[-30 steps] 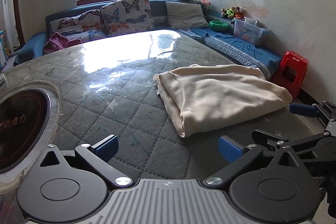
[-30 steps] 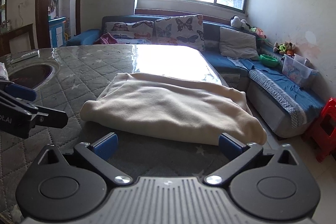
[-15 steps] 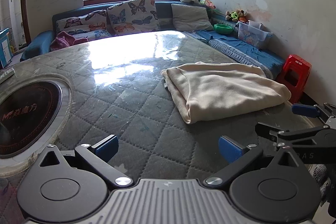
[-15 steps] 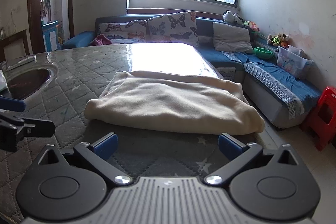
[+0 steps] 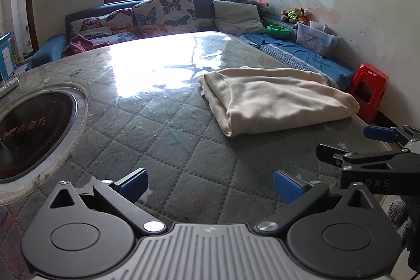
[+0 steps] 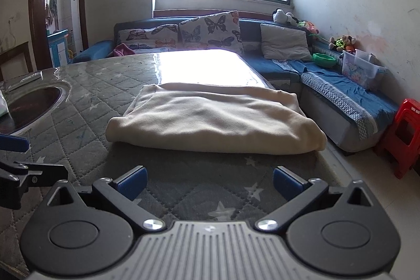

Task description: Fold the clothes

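Cream garment (image 6: 215, 120) lies folded into a thick rectangle on the desk (image 5: 162, 138), toward its right-hand edge beside the blue sofa (image 6: 341, 85). I read it as already doubled over: a rounded fold faces my right gripper (image 6: 208, 181), and the layered edges show at the end nearer my left gripper (image 5: 210, 183). That suggests the folding is well along, perhaps finished, though I cannot tell whether another fold is intended.

Both sets of jaws stand wide and hold nothing. I keep the right gripper low over the quilted cover, squarely facing the long folded edge, apart from the cloth; from there it could come in for a corner or simply leave the bundle alone. The left gripper sits off to the side, well apart from the garment, looking across the desk, with the round inset burner (image 5: 29, 127) on its left. In its view the right gripper shows at the right edge, near the desk corner.

If another fold is wanted, I judge the thick bundle would need both jaws at the near corners, since soft layers slip.
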A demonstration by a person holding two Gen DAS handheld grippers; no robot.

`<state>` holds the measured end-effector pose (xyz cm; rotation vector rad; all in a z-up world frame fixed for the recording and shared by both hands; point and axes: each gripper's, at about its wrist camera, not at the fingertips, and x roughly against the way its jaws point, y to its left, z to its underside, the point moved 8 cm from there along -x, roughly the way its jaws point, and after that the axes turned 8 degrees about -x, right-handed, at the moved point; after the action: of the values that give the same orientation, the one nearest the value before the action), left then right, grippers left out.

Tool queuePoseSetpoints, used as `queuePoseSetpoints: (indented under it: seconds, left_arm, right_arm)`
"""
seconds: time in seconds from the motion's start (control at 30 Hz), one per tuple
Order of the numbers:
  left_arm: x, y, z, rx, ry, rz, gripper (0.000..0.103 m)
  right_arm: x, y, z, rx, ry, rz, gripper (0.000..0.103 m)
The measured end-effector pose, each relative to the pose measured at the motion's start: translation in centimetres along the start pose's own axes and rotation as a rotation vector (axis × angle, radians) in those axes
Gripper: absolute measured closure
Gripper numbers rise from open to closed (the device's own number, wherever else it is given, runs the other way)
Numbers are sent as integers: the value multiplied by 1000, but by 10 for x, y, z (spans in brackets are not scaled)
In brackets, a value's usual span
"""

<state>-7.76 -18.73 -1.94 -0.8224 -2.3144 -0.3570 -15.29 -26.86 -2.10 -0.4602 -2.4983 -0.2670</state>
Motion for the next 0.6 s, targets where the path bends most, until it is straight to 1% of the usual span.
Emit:
queuePoseSetpoints:
  seconds: [0.6]
  left_arm:
    - [0,-9,3,-17,6,12,0]
  right_arm:
    - [4,-2,4,-20,-9,-3,0]
